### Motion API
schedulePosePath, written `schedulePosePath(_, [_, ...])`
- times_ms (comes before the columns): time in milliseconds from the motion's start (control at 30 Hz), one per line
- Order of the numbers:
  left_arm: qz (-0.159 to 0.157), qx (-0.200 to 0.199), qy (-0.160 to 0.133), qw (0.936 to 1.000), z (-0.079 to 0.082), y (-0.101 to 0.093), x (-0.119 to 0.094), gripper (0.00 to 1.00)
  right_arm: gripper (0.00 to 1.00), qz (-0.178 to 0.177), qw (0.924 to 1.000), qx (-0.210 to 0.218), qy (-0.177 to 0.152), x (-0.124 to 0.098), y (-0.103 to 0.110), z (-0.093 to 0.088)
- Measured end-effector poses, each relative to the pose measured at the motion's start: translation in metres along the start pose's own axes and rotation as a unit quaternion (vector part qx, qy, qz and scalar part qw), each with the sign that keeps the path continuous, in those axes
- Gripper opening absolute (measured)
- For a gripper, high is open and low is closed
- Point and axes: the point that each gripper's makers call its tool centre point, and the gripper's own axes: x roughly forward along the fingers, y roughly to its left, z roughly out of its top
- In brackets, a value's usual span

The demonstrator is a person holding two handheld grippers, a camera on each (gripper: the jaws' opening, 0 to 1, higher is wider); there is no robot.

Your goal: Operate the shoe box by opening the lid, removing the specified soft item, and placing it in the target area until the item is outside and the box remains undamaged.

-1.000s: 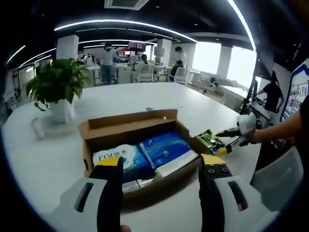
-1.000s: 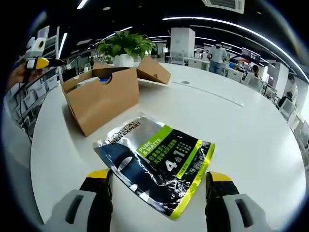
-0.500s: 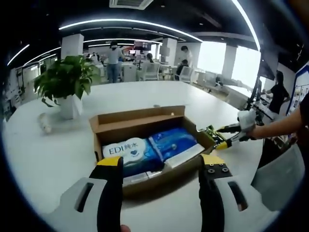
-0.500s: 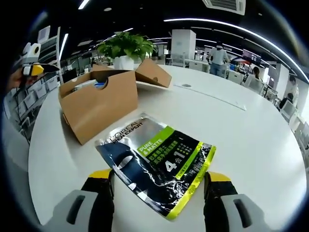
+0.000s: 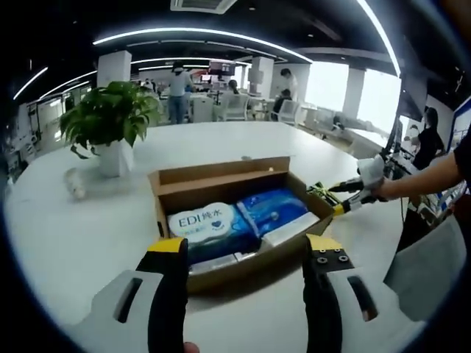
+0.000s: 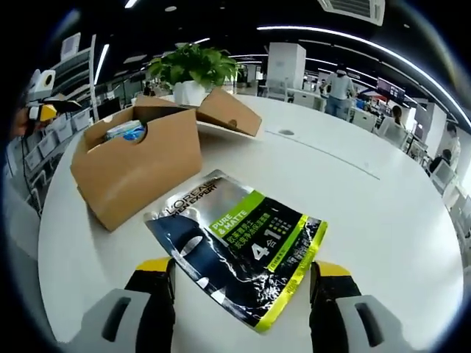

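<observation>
The brown shoe box (image 5: 243,220) stands open on the white table, with blue soft packs (image 5: 235,220) inside. My left gripper (image 5: 246,250) hovers open just in front of the box's near wall, holding nothing. In the right gripper view the box (image 6: 136,165) is at the upper left, its lid flap (image 6: 228,110) folded back. A silver, black and green pouch (image 6: 239,239) lies flat on the table outside the box. My right gripper (image 6: 241,272) is open, its jaws on either side of the pouch's near end. In the left gripper view the pouch (image 5: 320,193) shows beside the right gripper (image 5: 353,200).
A potted plant (image 5: 110,125) stands on the table behind the box, also visible as the plant (image 6: 193,70). A small pale object (image 5: 73,184) lies near it. The round table (image 6: 383,220) has bare room right of the pouch. People and desks are far off.
Both views have shifted a little. The box now sits more centred and squarer in the left gripper view and further left in the right gripper view. The pouch stays between the open right jaws.
</observation>
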Motion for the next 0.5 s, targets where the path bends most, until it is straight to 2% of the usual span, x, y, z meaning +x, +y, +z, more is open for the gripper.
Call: schedulePosePath(500, [-0.001, 0.009, -0.001, 1.0000, 0.0005, 0.0061, -0.0024, 0.64, 0.72, 0.011, 0.9997, -0.017, 0.011, 0.0012, -0.0020, 0.0027])
